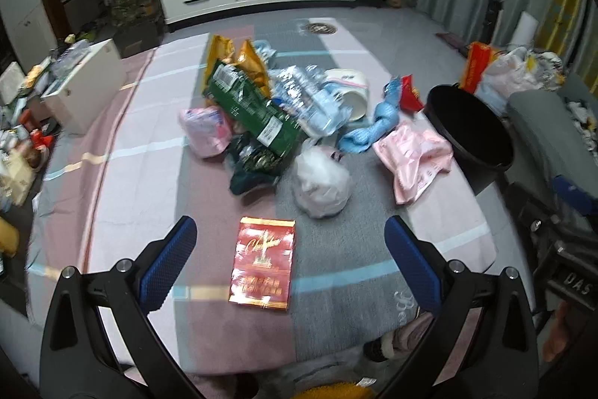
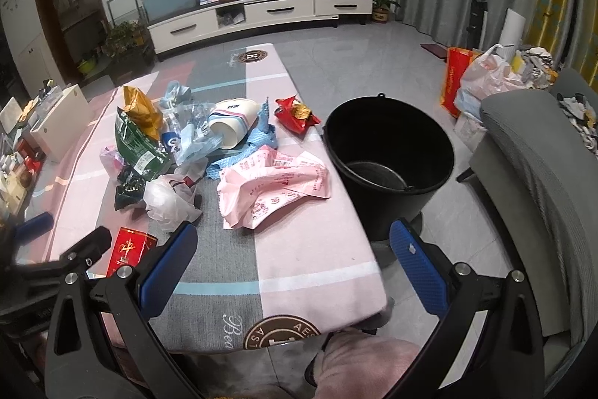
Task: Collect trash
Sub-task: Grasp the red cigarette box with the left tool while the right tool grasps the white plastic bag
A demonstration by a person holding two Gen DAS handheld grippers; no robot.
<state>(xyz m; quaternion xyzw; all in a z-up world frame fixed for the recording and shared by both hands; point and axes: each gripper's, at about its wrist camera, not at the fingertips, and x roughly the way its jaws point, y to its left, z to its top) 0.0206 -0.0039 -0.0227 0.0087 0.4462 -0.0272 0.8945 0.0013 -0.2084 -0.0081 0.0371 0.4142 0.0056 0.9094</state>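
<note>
Trash lies piled on a cloth-covered table [image 1: 336, 272]: a red packet [image 1: 262, 261] nearest me, a white plastic bag [image 1: 321, 183], a green bag [image 1: 251, 108], a pink wrapper [image 1: 415, 156], a blue cloth [image 1: 370, 128] and a paper cup [image 1: 351, 92]. My left gripper [image 1: 289, 249] is open and empty, with the red packet between its fingers' line. My right gripper [image 2: 291, 258] is open and empty above the table's near right part, with the pink wrapper [image 2: 273, 186] ahead. A black bucket [image 2: 388, 156] stands on the floor right of the table.
A grey sofa [image 2: 534, 167] is right of the bucket, with bags [image 2: 482, 77] behind it. A white TV cabinet [image 2: 258, 14] lines the far wall. Boxes and clutter [image 1: 78, 85] sit left of the table. The left gripper's body [image 2: 56, 257] shows at the right view's left edge.
</note>
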